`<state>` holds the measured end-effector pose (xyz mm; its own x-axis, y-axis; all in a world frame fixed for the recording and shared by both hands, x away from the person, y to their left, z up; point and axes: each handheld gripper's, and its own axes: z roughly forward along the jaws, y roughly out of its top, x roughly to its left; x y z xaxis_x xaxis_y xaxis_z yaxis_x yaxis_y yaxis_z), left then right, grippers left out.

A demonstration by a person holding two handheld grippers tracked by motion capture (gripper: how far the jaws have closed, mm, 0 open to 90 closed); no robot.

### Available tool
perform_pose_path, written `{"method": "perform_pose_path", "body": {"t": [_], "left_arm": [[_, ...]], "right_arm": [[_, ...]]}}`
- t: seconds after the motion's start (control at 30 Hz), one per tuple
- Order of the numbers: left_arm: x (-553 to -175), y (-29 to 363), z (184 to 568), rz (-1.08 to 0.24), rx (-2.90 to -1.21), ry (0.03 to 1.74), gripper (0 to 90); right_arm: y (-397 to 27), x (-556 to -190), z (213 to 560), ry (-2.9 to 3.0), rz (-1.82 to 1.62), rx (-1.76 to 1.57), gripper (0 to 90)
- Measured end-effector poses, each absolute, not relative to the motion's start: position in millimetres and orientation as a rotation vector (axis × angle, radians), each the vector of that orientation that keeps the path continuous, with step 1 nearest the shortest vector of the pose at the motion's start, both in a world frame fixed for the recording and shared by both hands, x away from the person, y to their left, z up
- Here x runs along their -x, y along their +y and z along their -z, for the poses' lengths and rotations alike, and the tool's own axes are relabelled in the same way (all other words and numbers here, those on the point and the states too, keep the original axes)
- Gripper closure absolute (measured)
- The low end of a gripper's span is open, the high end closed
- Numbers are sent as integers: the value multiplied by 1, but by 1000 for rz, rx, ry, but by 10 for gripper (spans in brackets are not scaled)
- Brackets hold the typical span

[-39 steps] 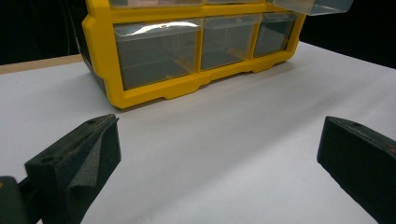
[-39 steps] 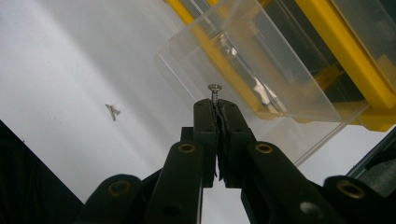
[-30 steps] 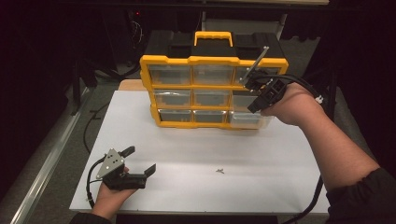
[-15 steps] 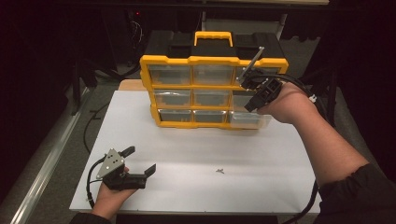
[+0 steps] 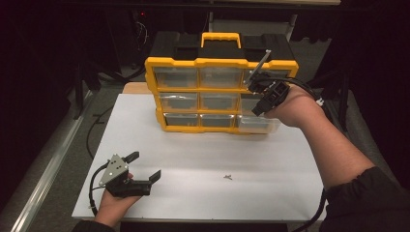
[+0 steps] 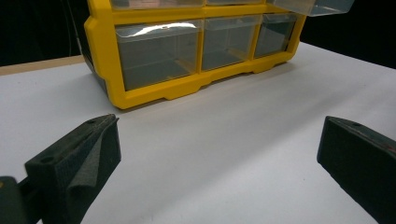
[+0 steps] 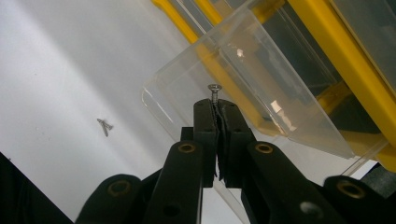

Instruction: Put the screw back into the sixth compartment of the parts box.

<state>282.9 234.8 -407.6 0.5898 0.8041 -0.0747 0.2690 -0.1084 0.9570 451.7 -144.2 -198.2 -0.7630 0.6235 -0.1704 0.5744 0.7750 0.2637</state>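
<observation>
Left gripper [image 5: 145, 170], lower left of high view: jaws apart, idle on table [image 5: 270, 159]. Spare screws [image 5: 227, 177] lower centre. Right gripper [image 7: 215, 108] clamped on screw [image 7: 214, 92], hovering at pulled-out clear drawer [image 7: 261, 79], upper right. Advise centring over drawer before release.

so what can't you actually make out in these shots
- Small silver screw, right gripper view: its shank is hidden between the shut black right gripper.
- Tiny metal bits on the white table, high view: too small to identify.
- Pulled-out clear plastic drawer, left gripper view: cut off by the top edge.
</observation>
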Motion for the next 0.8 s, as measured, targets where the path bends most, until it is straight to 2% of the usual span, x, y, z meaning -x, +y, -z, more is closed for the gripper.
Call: {"method": "perform_pose_path", "body": {"t": [0.33,0.4,0.8], "left_arm": [[-283,235,408,-577,-1666,901,1],[-283,235,408,-578,-1667,902,1],[-283,234,408,-577,-1673,900,1]], "right_arm": [[-145,-456,201,2711,-299,-954,888],[-145,-456,200,2713,-313,-943,841],[-151,-447,191,2686,-349,-992,807]]}}
